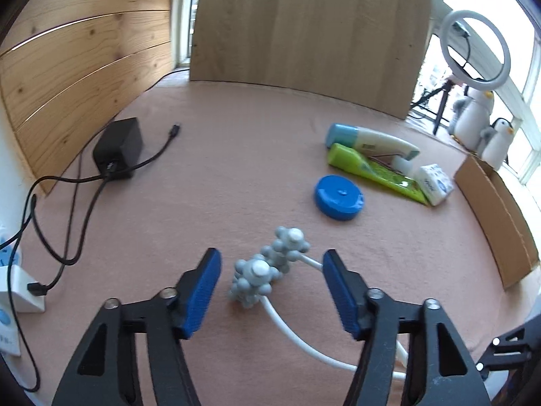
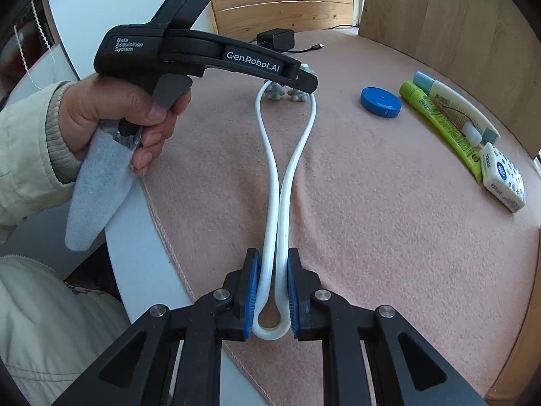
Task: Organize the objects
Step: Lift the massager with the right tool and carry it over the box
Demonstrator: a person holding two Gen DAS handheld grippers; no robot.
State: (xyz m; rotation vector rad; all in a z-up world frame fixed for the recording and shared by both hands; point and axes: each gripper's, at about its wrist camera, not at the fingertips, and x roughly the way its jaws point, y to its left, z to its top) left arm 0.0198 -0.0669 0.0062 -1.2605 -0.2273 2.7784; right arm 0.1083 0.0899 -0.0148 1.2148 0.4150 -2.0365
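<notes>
A white U-shaped neck massager [image 2: 274, 176] with two grey knobbed balls [image 1: 267, 267] lies on the pink felt mat [image 1: 219, 169]. My right gripper [image 2: 273, 291] is shut on the bend of its white handle near the mat's front edge. My left gripper [image 1: 272, 287] is open, its blue pads on either side of the grey balls without touching them. In the right wrist view the left gripper's black body [image 2: 209, 57], held by a hand [image 2: 128, 118], hovers over the balls [image 2: 290, 91]. A blue round tape measure [image 1: 339, 197], a green tube [image 1: 372, 169], a white tube with a blue cap [image 1: 368, 140] and a tissue pack [image 1: 436, 182] lie at the right.
A black power adapter [image 1: 118, 149] with cables sits at the left by wooden panels. A cardboard box edge [image 1: 497, 216] stands at the right. Behind it are a ring light [image 1: 475, 49] and penguin toys [image 1: 473, 111]. The white table edge [image 2: 142, 253] shows left of the mat.
</notes>
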